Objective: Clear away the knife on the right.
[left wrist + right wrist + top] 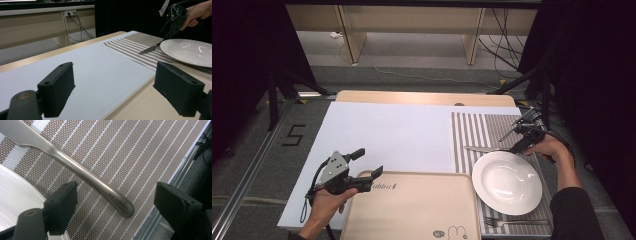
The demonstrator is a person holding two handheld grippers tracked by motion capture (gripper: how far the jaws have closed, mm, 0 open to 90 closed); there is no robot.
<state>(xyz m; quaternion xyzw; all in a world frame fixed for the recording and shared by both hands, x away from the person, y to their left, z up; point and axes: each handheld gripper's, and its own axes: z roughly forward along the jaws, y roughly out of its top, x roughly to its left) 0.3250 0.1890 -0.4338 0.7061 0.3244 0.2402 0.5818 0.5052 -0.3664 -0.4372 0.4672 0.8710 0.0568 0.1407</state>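
Observation:
A steel table knife [484, 149] lies on the striped placemat [477, 127], just behind a white deep plate [507, 182]. My right gripper [518, 146] hovers low over the knife's handle end. In the right gripper view its jaws stand open [115, 205] on either side of the handle [95, 182] without touching it, and the plate's rim [15, 202] is at the left. My left gripper [368, 162] is open with nothing in it, at the back left corner of a beige tray [412, 205]. Its own view shows the gripper [115, 87] facing the knife [150, 49] and plate [190, 51].
A fork [517, 222] lies on the placemat in front of the plate. A large white board [387, 132] covers the table's left and middle. The table's right edge and a metal rail [175, 182] run close beside the knife handle.

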